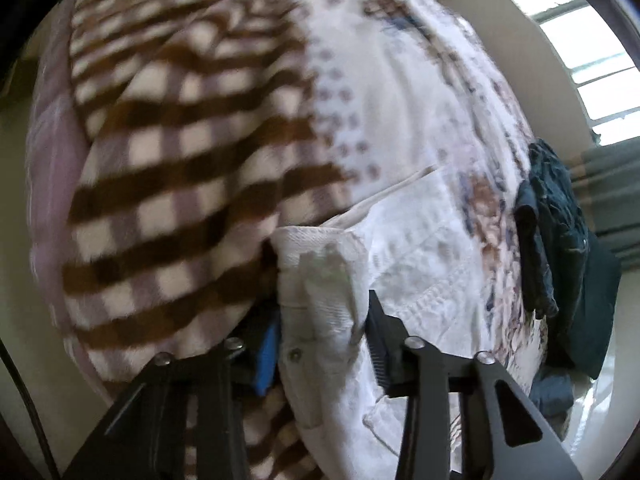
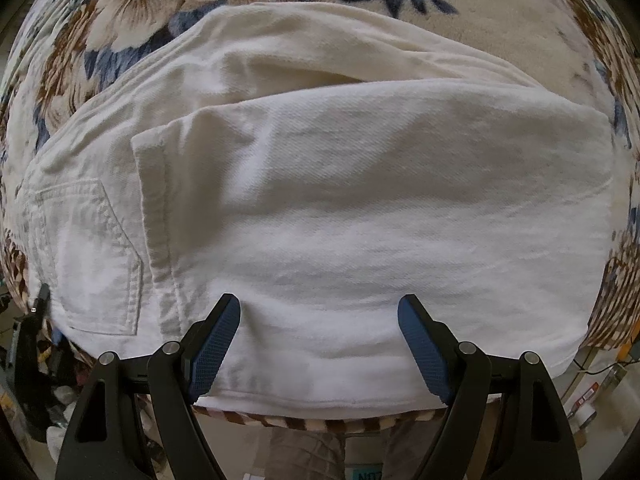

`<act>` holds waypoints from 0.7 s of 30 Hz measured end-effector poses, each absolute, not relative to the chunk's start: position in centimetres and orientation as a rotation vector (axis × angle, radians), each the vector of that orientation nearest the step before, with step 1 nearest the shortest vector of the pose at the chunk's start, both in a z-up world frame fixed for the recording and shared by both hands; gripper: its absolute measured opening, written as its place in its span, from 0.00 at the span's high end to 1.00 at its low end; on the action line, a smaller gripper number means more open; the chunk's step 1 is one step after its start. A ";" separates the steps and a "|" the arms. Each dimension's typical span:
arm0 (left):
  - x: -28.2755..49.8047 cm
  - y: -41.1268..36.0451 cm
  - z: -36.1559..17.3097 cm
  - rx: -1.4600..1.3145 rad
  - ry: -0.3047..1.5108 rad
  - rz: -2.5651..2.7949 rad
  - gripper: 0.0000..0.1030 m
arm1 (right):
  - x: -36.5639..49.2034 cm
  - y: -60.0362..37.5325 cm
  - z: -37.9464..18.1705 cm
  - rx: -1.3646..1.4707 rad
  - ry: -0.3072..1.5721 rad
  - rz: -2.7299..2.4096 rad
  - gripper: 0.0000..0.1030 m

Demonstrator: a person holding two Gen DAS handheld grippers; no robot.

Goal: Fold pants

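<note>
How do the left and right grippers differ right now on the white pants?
The left gripper stands narrow with the waistband of the white pants between its fingers; the right gripper stands wide with nothing gripped. The left view is blurred, the right sharp. Both point down at the pants.

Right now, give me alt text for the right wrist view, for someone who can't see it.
White pants, folded over on themselves with a back pocket at left, lie on a floral blanket. The right gripper hangs over their near edge with its blue-padded jaws wide open, holding nothing.
</note>
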State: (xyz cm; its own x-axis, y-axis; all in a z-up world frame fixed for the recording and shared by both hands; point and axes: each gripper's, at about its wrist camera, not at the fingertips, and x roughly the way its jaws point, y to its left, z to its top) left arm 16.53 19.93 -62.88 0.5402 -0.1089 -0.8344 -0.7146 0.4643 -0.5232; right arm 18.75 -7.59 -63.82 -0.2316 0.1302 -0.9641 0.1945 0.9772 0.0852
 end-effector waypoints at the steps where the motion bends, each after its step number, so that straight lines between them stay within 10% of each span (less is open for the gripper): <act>1: 16.6 20.0 -62.9 -1.046 0.944 0.447 0.66 | 18.7 -7.5 -63.8 0.238 1.810 -0.060 0.19; 6: 17.0 22.0 -66.7 -1.210 0.937 0.433 0.54 | 18.5 -7.4 -63.9 0.238 1.813 -0.065 0.19; 14: 18.4 18.9 -59.5 -0.892 0.919 0.443 0.78 | 19.1 -7.5 -63.3 0.125 1.787 -0.115 0.19; 21: 20.1 13.2 -51.5 -0.634 0.905 0.361 0.80 | 19.2 -9.3 -62.1 0.078 1.765 -0.172 0.19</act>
